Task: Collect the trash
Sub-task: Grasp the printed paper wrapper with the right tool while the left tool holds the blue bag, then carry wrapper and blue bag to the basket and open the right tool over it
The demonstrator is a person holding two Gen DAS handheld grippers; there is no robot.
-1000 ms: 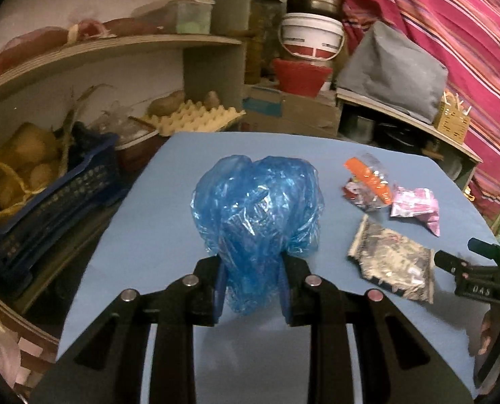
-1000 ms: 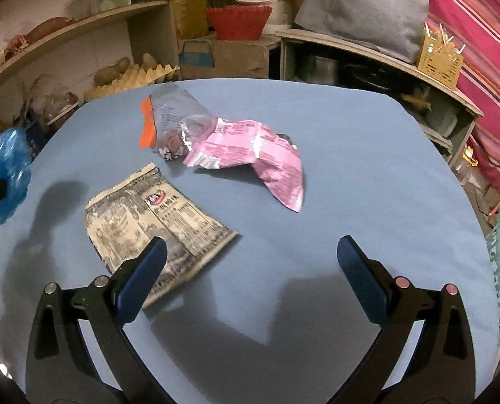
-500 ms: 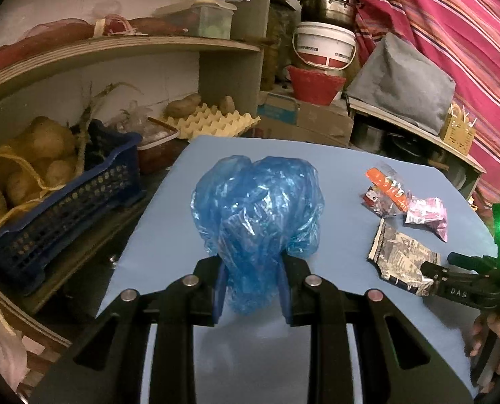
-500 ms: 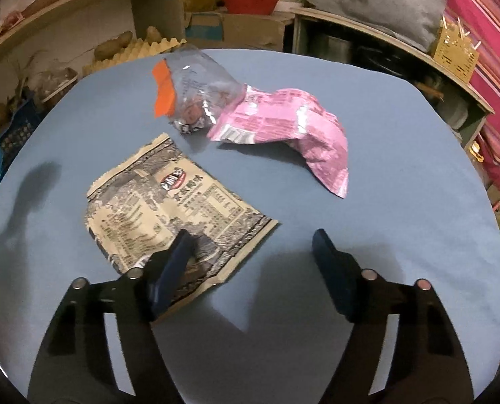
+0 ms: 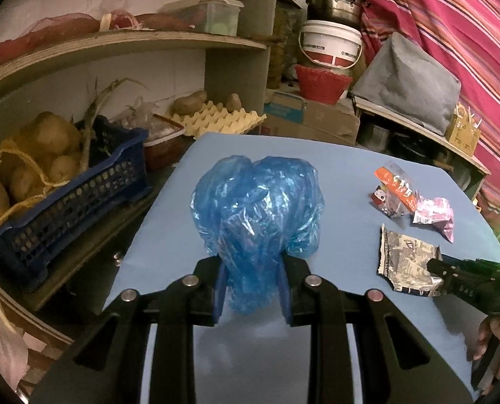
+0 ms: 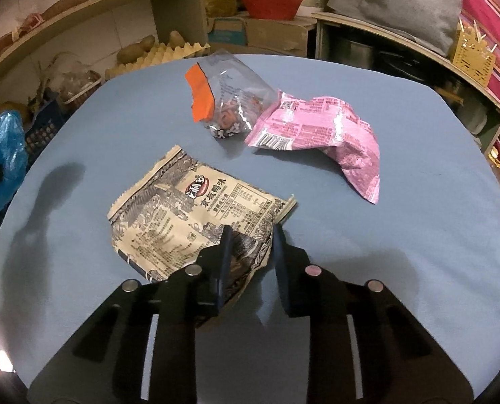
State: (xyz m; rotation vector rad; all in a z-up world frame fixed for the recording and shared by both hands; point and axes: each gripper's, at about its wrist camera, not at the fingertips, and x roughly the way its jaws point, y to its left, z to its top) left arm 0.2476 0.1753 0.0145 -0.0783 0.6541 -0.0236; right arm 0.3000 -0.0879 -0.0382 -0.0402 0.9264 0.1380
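Right wrist view: beige snack wrapper (image 6: 196, 215) lay flat on blue counter (image 6: 418, 235), looked light, crinkly, slippery; near corner best. Right hand-held gripper (image 6: 250, 252) pinched that corner; left hand-held gripper (image 5: 250, 286) held blue bag (image 5: 256, 215).

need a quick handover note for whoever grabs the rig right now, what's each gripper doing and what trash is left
Left gripper: shut on the blue plastic bag, held over the table's left side.
Right gripper: closed on the near corner of the beige wrapper, which otherwise lies on the table.
On the table beyond it: clear packet with orange strip and pink wrapper, touching each other.
Done: nothing visibly bagged yet.
Left: lift the beige wrapper into the bag, then the other two.
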